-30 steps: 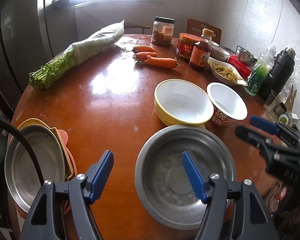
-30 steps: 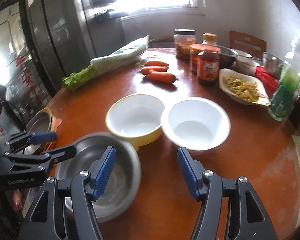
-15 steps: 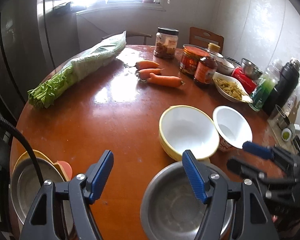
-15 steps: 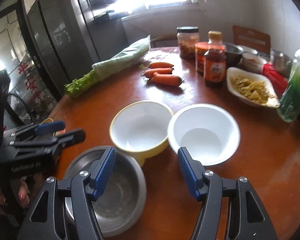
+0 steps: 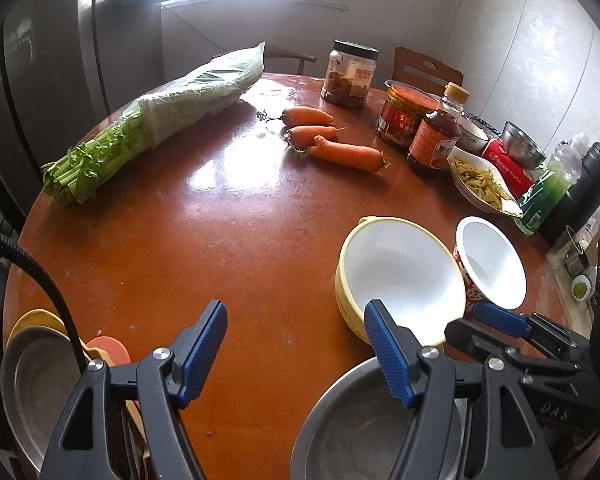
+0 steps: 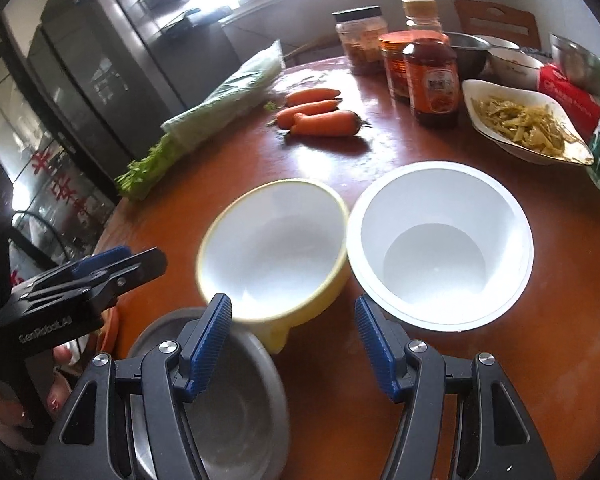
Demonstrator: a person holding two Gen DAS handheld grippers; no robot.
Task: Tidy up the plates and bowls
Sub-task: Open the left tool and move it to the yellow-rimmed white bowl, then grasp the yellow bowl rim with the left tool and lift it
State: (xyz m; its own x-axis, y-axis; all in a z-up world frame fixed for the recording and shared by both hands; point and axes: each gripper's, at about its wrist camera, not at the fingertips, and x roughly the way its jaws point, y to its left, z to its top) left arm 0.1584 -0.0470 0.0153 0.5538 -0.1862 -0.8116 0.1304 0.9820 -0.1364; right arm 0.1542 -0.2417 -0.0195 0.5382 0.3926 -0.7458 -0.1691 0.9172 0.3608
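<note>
Your left gripper (image 5: pixel 296 344) hangs over the round wooden table (image 5: pixel 228 240) with its jaws spread apart and nothing between them. Your right gripper (image 6: pixel 292 340) is likewise spread wide and empty.

Take the yellow bowl (image 5: pixel 400 280) as your landmark. The white bowl (image 5: pixel 492 268) sits just to its right, the rims almost touching. The steel bowl (image 5: pixel 372 428) lies on its near side, at the table's edge, close against it. Well to its left, at the table's near-left rim, a stack of dishes (image 5: pixel 36 376) has a steel plate on top. Beyond the yellow bowl lie three carrots (image 5: pixel 328 140), and further left of those the bagged celery (image 5: pixel 160 120).
</note>
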